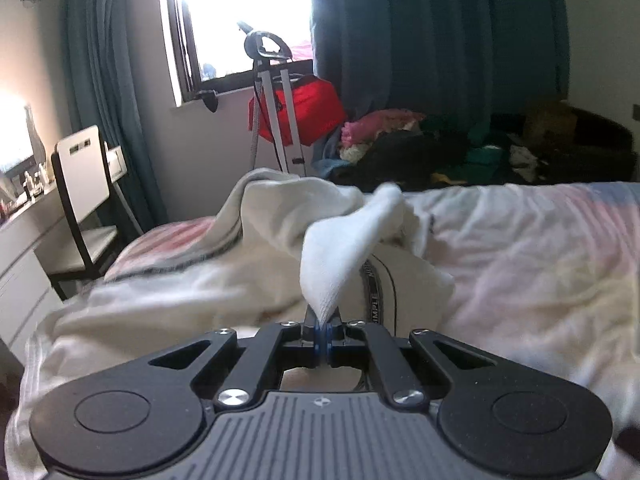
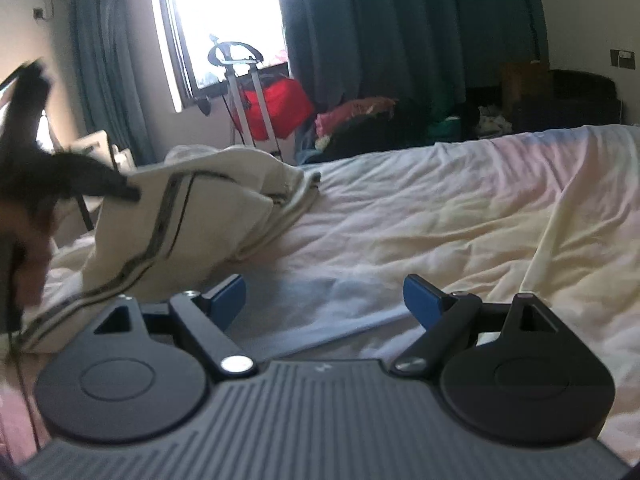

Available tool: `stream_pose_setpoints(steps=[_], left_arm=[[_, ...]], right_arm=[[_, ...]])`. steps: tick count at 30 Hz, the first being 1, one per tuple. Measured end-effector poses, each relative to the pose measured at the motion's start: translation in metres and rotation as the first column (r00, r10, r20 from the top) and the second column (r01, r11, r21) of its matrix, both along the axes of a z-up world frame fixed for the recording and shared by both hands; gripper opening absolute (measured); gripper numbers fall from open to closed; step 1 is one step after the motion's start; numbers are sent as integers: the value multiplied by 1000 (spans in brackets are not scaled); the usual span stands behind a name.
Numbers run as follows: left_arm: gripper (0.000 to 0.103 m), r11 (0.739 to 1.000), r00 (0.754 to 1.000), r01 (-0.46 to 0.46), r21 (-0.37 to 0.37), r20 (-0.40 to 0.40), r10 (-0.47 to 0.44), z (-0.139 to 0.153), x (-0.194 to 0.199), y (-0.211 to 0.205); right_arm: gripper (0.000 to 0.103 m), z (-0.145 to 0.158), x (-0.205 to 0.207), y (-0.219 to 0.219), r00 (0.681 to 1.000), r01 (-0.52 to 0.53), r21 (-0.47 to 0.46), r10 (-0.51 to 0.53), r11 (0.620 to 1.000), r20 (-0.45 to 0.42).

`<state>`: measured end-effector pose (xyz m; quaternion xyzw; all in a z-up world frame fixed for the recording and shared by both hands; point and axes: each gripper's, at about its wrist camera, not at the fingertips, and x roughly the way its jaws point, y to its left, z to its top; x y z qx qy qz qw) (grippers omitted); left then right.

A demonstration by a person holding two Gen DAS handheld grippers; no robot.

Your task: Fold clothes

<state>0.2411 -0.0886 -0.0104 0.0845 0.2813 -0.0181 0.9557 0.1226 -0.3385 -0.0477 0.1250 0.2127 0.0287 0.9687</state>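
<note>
A cream-white garment (image 1: 256, 216) with dark stripe trim lies bunched on the bed. My left gripper (image 1: 323, 320) is shut on a white fold of it (image 1: 340, 248) and lifts that fold above the bed. In the right wrist view the same garment (image 2: 208, 208) hangs at the left, held up by the blurred left gripper (image 2: 48, 184). My right gripper (image 2: 324, 296) is open and empty, low over the bed sheet, to the right of the garment.
The pale crumpled bed sheet (image 2: 440, 208) fills the right side. Behind the bed are a pile of clothes (image 1: 400, 140), a red bag on a stand (image 1: 304, 108), dark teal curtains and a bright window. A white chair (image 1: 84, 184) and desk stand at the left.
</note>
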Motion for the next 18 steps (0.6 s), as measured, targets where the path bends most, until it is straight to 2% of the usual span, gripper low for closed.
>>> stream_pose_setpoints(steps=[3, 8, 11, 16, 18], left_arm=[[3, 1000, 1000, 17, -23, -3, -17, -10, -46, 8], [3, 992, 999, -14, -126, -34, 10, -38, -97, 34], [3, 981, 999, -34, -192, -33, 28, -46, -111, 47], [3, 952, 998, -58, -302, -22, 54, -50, -126, 67], [3, 948, 999, -54, -314, -7, 54, -47, -123, 69]], right_arm=[[87, 0, -7, -3, 999, -34, 72, 35, 997, -13], [87, -2, -19, -2, 997, -75, 176, 78, 981, -13], [87, -8, -21, -1, 993, -113, 290, 120, 950, -7], [85, -31, -10, 14, 983, -155, 425, 184, 892, -26], [84, -46, -3, 22, 980, -149, 485, 194, 862, -43]])
